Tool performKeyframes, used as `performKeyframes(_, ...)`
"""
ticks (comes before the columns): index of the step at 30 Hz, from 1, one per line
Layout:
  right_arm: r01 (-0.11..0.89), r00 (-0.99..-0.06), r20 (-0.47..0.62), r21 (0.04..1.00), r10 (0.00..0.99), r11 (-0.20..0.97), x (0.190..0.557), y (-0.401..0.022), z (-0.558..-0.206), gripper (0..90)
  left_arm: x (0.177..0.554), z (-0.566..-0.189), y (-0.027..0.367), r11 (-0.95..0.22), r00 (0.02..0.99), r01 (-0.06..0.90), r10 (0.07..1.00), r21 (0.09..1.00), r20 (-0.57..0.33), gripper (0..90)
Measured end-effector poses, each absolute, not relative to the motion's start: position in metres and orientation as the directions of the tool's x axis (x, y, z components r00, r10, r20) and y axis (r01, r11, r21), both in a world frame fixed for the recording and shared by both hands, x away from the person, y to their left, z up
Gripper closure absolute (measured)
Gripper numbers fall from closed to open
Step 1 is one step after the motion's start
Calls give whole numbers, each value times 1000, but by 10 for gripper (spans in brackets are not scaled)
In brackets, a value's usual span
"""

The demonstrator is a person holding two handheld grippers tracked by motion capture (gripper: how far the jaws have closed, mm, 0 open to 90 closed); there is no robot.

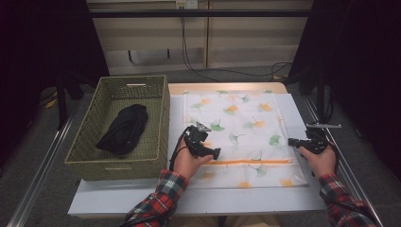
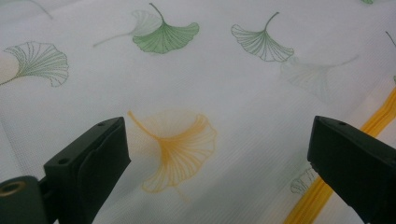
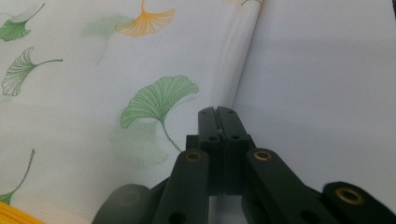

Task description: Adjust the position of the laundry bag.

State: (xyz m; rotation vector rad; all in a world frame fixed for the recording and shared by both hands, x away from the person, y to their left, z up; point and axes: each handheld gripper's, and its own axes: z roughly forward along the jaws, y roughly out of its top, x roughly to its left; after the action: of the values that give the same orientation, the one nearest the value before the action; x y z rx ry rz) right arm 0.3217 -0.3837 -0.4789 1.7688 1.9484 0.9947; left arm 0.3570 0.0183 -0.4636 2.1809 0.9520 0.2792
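Two grippers hover at a ginkgo-print mesh bag (image 1: pixel 241 132): left gripper (image 1: pixel 204 142) spread wide above it, right gripper (image 1: pixel 294 141) pressed together at its edge. Wicker basket (image 1: pixel 94 142) alongside holds a black bundle (image 1: pixel 123 128).

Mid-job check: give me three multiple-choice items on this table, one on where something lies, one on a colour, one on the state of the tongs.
1. Where does the black bundle lie?
A. on the leaf-print mesh bag
B. inside the woven basket
C. on the floor

2. What colour is the zipper on the mesh bag?
A. orange
B. blue
C. black

3. How do the jaws of the two tongs stand?
A. both spread
B. left shut, right spread
C. left spread, right shut

Answers:
1 B, the high view shows it resting within the walls of the basket to the left of the bag.
2 A, an orange strip runs across the bag's near part.
3 C, the left tongs have a wide gap over the fabric, while the right tongs have their jaws pressed together at the bag's right edge.
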Motion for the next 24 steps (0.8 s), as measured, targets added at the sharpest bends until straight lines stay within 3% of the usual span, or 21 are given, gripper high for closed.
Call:
performKeyframes(18,729,-180,203,684,963,-8,319,-388,-476,893,357,-462,18,-471,710,547,699,692,-85,49)
performKeyframes(24,727,-183,204,686,962,-8,317,-390,-476,762,356,-462,16,-460,705,555,702,693,-99,47)
